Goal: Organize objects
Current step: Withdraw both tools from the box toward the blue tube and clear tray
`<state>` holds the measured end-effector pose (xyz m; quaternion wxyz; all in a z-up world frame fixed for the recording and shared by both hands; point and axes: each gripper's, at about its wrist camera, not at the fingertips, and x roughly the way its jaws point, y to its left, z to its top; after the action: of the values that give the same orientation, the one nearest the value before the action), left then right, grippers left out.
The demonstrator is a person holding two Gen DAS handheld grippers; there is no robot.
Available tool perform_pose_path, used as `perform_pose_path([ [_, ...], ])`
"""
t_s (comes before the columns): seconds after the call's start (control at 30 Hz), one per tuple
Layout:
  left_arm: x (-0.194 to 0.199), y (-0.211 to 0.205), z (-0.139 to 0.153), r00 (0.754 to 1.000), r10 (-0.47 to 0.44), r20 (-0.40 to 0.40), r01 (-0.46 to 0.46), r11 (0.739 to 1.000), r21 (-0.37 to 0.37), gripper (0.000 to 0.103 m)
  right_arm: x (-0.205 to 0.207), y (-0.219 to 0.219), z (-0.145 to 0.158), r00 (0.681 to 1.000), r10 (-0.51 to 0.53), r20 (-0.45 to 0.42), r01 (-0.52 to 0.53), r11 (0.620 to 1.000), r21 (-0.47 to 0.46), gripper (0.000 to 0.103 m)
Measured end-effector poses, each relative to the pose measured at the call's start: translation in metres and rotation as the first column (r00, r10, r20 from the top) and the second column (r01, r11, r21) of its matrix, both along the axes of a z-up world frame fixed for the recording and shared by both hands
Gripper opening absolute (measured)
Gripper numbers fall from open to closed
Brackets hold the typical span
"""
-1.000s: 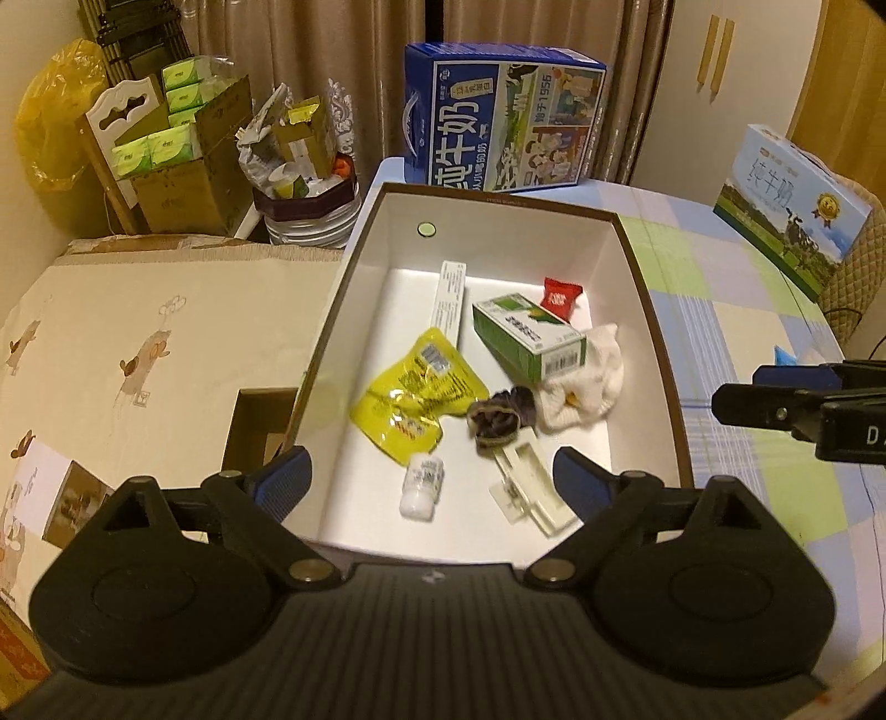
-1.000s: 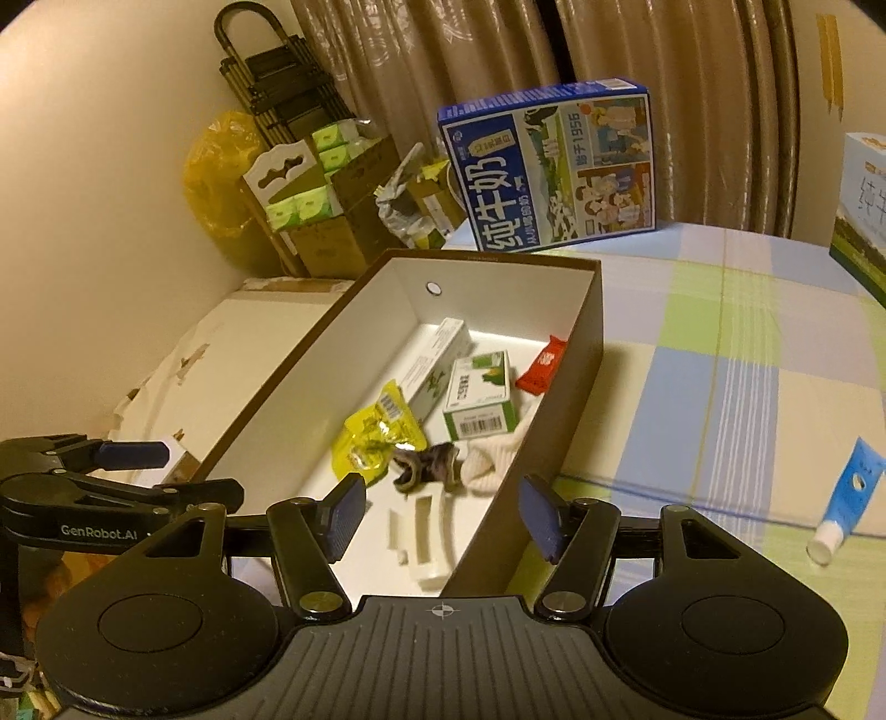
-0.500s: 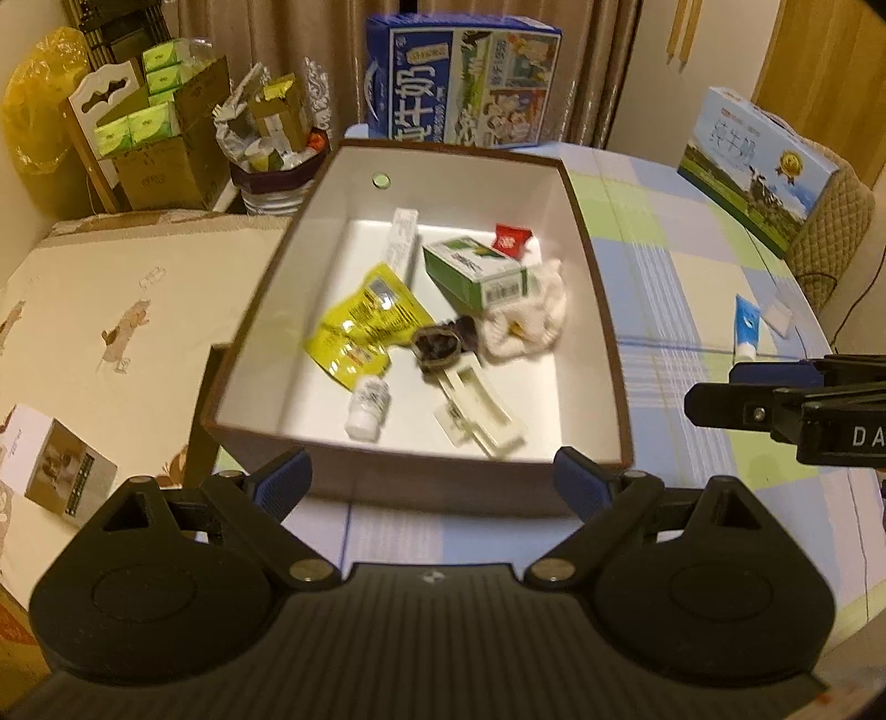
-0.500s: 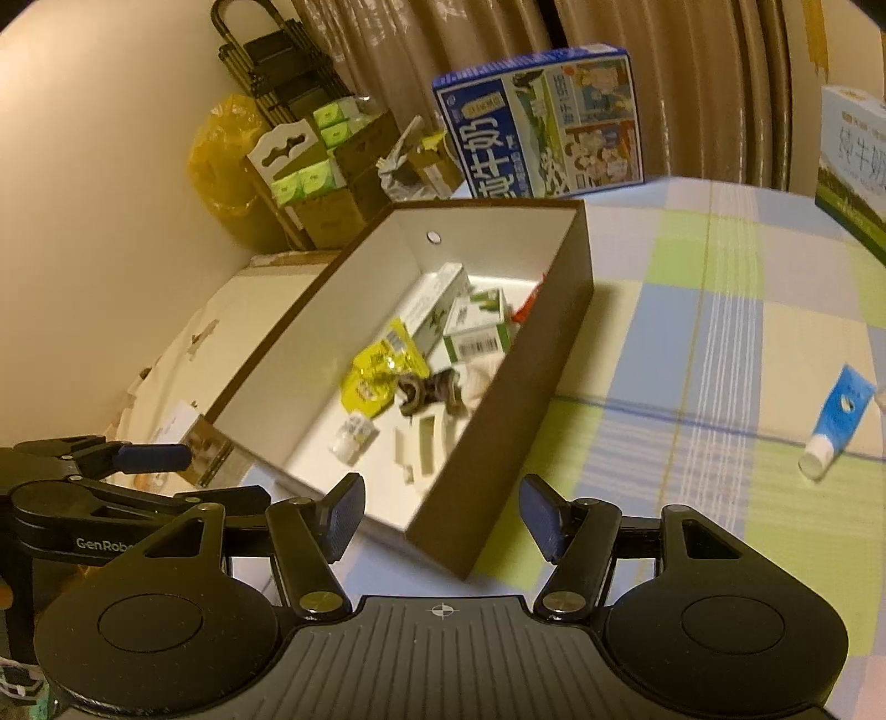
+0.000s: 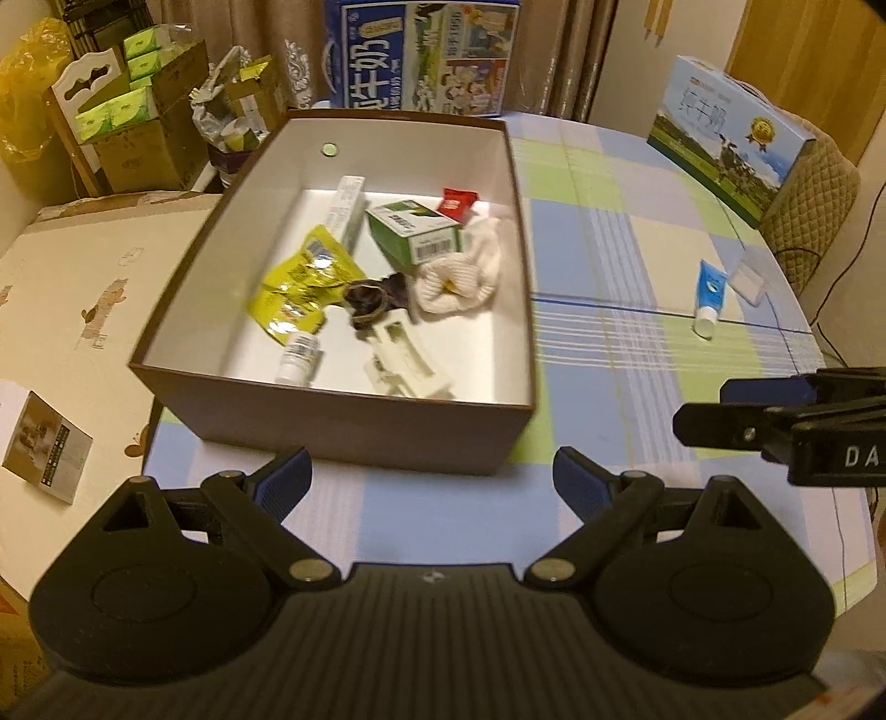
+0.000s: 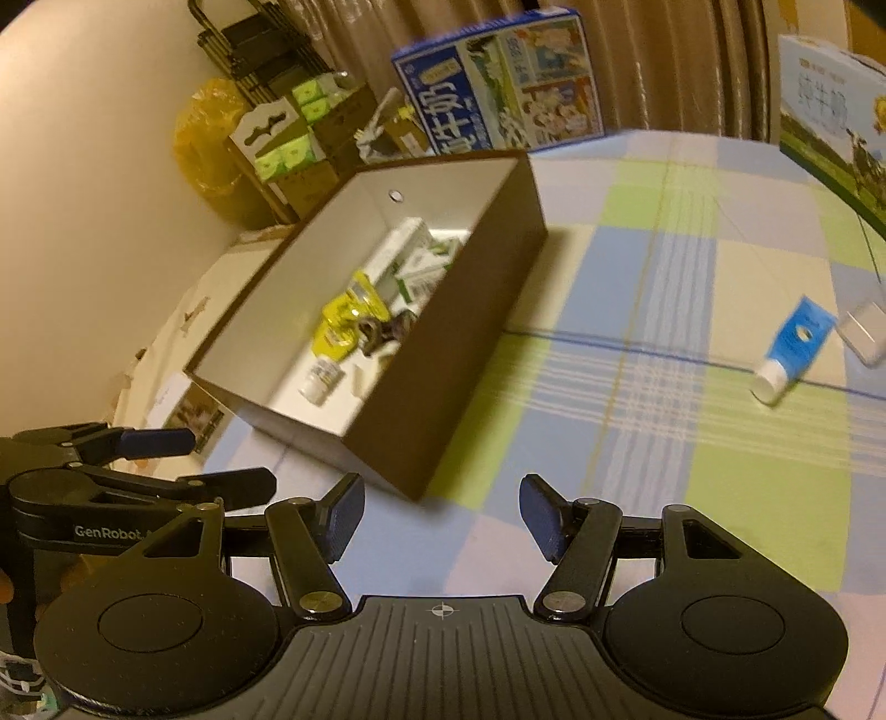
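Note:
A brown box [image 5: 354, 426] [image 6: 465, 354] with a white inside stands on the checked tablecloth. In it lie a yellow pouch [image 5: 302, 285], a green carton [image 5: 415, 232], a white cloth [image 5: 462, 274], a small white bottle [image 5: 299, 360], a red sachet [image 5: 458, 200] and several more items. A blue-and-white tube [image 5: 709, 296] [image 6: 794, 349] lies on the cloth to the right, beside a small clear packet [image 5: 747, 279]. My left gripper [image 5: 432, 487] hangs open in front of the box's near wall, empty. My right gripper [image 6: 443, 518] is open and empty near the box's front corner.
A blue milk carton [image 5: 426, 52] stands behind the box and a second one [image 5: 731, 138] at the far right. Cardboard boxes with green packs [image 5: 133, 116] and a yellow bag [image 6: 207, 147] stand left of the table. A low cream surface [image 5: 94, 266] lies at left.
Both grippers have pulled back from over the box toward the table's near edge. The box now sits farther off, and the tube has come into the left wrist view.

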<state>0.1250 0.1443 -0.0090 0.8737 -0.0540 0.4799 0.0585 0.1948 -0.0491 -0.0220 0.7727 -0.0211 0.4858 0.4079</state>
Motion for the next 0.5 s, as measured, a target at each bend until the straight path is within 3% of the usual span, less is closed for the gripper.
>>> perform_pose_path([
  [0.5, 0.020, -0.069, -0.008, 0.998, -0.056, -0.036, 0.057, 0.998, 0.007, 0.092, 0.023, -0.065, -0.009, 0.998, -0.048, -0.052, 0.046, 0.998, -0.037, 0.060],
])
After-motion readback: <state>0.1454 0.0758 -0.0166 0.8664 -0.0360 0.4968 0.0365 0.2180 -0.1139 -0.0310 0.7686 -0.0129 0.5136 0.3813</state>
